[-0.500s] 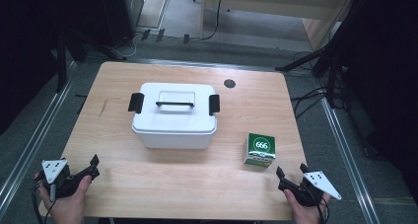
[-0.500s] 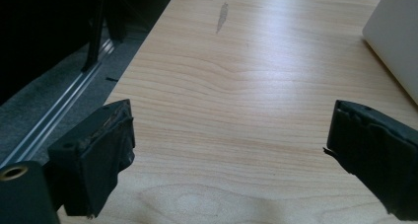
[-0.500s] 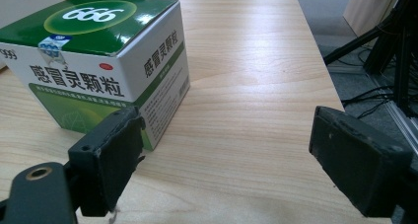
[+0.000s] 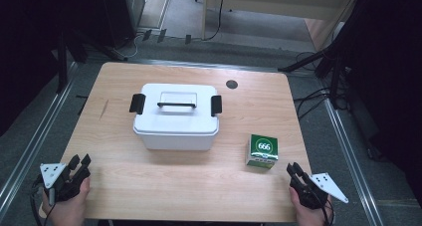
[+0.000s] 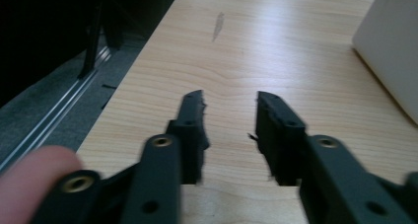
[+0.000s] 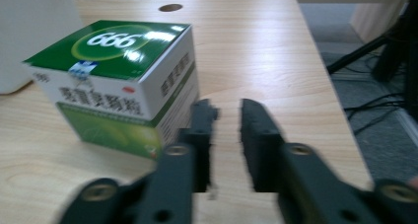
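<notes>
A person holds two grippers low over the near edge of the wooden table [image 4: 149,181]. The left gripper [image 4: 79,162] is at the near left corner, and its black jaws stand a little apart with nothing between them, just bare wood below. The right gripper [image 4: 293,170] is at the near right corner. Its jaws are also a small way apart and hold nothing. The nearest thing to it is a small green and white box [image 4: 262,150] with "666" on its top. The box sits upright on the table near the right edge, just ahead of the right gripper and a bit to its left, not touching it. In the right gripper view, the box [image 6: 116,81] stands close beside the left jaw tip. A big white tub [image 4: 175,124] with a lid, a black handle on top and black clips at both ends sits in the middle of the table, well apart from both grippers. A small dark round hole [image 4: 231,84] is in the wood near the far edge.
</notes>
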Demonstrator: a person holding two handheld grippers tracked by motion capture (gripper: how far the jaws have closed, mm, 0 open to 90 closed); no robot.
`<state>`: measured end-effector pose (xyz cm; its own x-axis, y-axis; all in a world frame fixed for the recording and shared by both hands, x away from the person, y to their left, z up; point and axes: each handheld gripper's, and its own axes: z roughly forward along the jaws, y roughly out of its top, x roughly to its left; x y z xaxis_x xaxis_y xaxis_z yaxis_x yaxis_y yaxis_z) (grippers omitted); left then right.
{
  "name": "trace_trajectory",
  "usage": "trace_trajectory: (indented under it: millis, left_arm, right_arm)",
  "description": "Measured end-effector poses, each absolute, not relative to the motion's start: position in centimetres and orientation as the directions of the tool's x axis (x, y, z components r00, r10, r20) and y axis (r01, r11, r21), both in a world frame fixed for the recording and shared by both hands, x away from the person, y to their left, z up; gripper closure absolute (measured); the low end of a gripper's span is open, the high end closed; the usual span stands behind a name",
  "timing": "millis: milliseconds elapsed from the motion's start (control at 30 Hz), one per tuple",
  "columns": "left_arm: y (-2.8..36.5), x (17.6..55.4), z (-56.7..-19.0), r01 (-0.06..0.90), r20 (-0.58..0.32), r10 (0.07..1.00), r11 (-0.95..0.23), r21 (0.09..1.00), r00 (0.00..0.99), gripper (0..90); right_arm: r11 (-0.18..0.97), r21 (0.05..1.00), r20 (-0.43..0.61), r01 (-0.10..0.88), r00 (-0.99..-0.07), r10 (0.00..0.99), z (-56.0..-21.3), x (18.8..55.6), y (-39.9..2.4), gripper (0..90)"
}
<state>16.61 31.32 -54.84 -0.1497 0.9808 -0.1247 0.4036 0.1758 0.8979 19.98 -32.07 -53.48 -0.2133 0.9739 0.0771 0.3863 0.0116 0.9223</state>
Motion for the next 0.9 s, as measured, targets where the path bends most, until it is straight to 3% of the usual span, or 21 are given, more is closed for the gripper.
trace_trajectory:
  millis: [67, 167, 333, 467, 600, 733, 900]
  left_arm:
    - [31.4, 16.6, -54.8, 0.408, -0.13, 0.982, 0.175, 0.896, -0.137, 74.7]
    - [31.5, 16.6, -54.9, 0.41, -0.15, 0.981, 0.189, 0.892, -0.125, 79.3]
    - [31.6, 16.7, -54.9, 0.416, -0.151, 0.981, 0.188, 0.89, -0.119, 73.9]
    - [31.6, 16.7, -54.9, 0.417, -0.153, 0.982, 0.184, 0.89, -0.106, 64.5]
    - [31.6, 16.7, -54.9, 0.417, -0.16, 0.982, 0.186, 0.889, -0.098, 64.5]
    - [31.6, 16.7, -54.9, 0.421, -0.154, 0.984, 0.176, 0.89, -0.086, 70.7]
    - [31.4, 16.7, -54.9, 0.423, -0.144, 0.988, 0.157, 0.892, -0.064, 75.3]
  right_arm:
    - [0.005, 0.922, 0.1, 0.387, -0.25, 0.963, -53.1, 20.3, -32.3, 90.0]
    - [0.022, 0.919, 0.098, 0.394, -0.283, 0.954, -52.5, 21.2, -32.7, 90.0]
    - [0.034, 0.913, 0.099, 0.407, -0.302, 0.948, -51.8, 23.3, -32.5, 90.0]
    - [0.052, 0.894, 0.093, 0.445, -0.298, 0.95, -51.4, 26.8, -31.9, 90.0]
    - [0.054, 0.888, 0.101, 0.456, -0.309, 0.946, -51.4, 28.8, -31.9, 90.0]
    - [0.102, 0.887, 0.086, 0.45, -0.377, 0.922, -51.0, 30.9, -31.6, 90.0]
    - [0.077, 0.896, 0.117, 0.437, -0.4, 0.909, -50.0, 31.7, -31.3, 90.0]
